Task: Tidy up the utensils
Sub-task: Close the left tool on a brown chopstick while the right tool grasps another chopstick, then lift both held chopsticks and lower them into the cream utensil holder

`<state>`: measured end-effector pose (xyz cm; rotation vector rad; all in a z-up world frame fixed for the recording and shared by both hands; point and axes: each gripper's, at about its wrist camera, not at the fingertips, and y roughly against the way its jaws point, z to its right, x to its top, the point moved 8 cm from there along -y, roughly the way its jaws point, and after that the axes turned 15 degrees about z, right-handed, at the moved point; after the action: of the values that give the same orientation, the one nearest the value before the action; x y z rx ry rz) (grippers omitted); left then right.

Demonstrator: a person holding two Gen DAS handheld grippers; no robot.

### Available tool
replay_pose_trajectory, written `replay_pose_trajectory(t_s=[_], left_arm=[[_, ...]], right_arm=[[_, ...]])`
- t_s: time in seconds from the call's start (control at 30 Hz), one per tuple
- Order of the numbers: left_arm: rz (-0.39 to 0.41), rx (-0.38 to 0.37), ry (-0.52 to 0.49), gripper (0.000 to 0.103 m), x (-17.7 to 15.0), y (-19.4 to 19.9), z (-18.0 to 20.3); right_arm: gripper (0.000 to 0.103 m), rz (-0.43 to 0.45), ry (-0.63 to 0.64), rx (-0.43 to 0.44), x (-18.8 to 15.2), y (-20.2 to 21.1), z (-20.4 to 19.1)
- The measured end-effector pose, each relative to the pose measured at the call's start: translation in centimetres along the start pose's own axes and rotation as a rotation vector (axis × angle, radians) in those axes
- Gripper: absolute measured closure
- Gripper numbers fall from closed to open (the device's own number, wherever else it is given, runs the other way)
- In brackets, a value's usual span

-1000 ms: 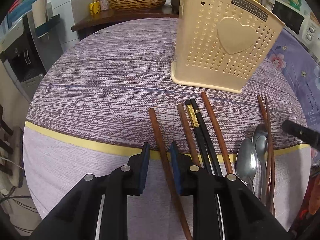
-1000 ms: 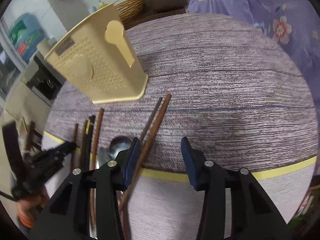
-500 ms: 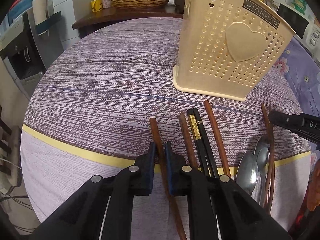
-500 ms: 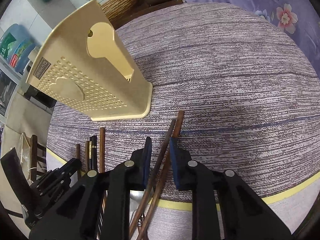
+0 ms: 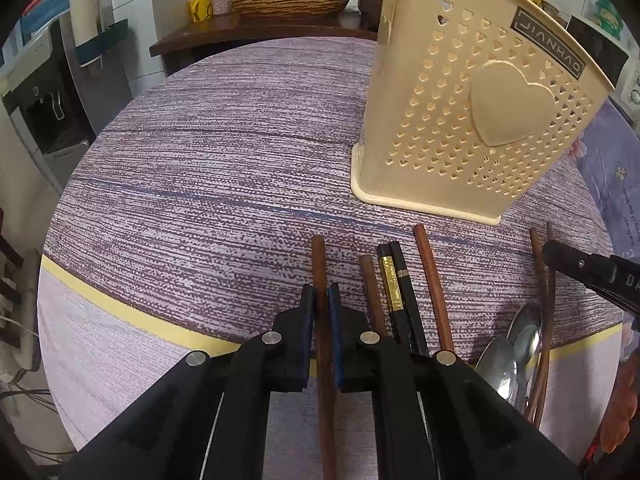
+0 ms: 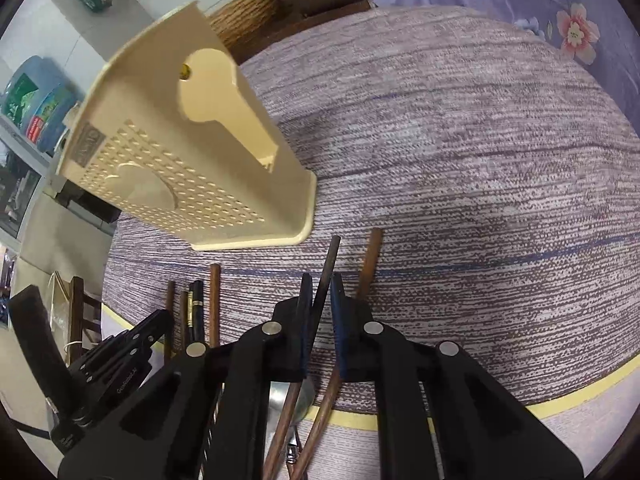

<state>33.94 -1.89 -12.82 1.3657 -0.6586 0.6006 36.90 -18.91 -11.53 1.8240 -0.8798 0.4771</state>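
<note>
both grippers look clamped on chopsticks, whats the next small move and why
Probably lift both straight up. The left gripper is shut on a brown chopstick and the right gripper on a dark chopstick, while the cream utensil holder stands upright just beyond, its open top above the tablecloth.

The left tool (image 5: 321,300) is clamped on a brown chopstick (image 5: 320,264), whose far end lies on the purple striped cloth covering the bench (image 5: 208,184). Just right of it lie another brown chopstick (image 5: 370,292), a pair of black chopsticks (image 5: 398,280) with a gold band, and a longer brown chopstick (image 5: 432,280). Beyond them stands a cream perforated utensil holder (image 5: 472,112) with a raised heart. At the right edge, spoons (image 5: 516,340) rest beside two thin brown chopsticks (image 5: 544,320), where the right tool (image 5: 592,276) reaches in.
</note>
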Motion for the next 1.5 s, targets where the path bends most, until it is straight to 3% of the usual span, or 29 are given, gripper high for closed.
replay_pose_trajectory(t_s=[0.23, 0.53, 0.73, 1.07, 1.27, 1.5], left_arm=[[0.057, -0.032, 0.044, 0.095, 1.5, 1.1, -0.7], [0.307, -0.086, 0.059, 0.095, 6.3, 9.8, -0.8], [0.439, -0.116, 0.071, 0.095, 8.0, 15.0, -1.3], [0.474, -0.119, 0.076, 0.095, 8.3, 16.2, -1.4], [0.516, -0.119, 0.069, 0.095, 10.0, 17.8, -1.7], [0.571, -0.171, 0.081, 0.095, 15.3, 21.3, -1.2]], right_arm=[[0.093, 0.112, 0.077, 0.084, 1.2, 3.5, -2.2], [0.095, 0.329, 0.256, 0.188, 3.7, 11.8, -6.4], [0.097, 0.404, 0.308, 0.249, 4.4, 16.4, -7.7], [0.097, 0.406, 0.286, 0.293, 4.4, 18.3, -7.6], [0.097, 0.424, 0.281, 0.315, 6.1, 19.5, -7.9], [0.097, 0.519, 0.3, 0.327, 12.8, 22.9, -10.6]])
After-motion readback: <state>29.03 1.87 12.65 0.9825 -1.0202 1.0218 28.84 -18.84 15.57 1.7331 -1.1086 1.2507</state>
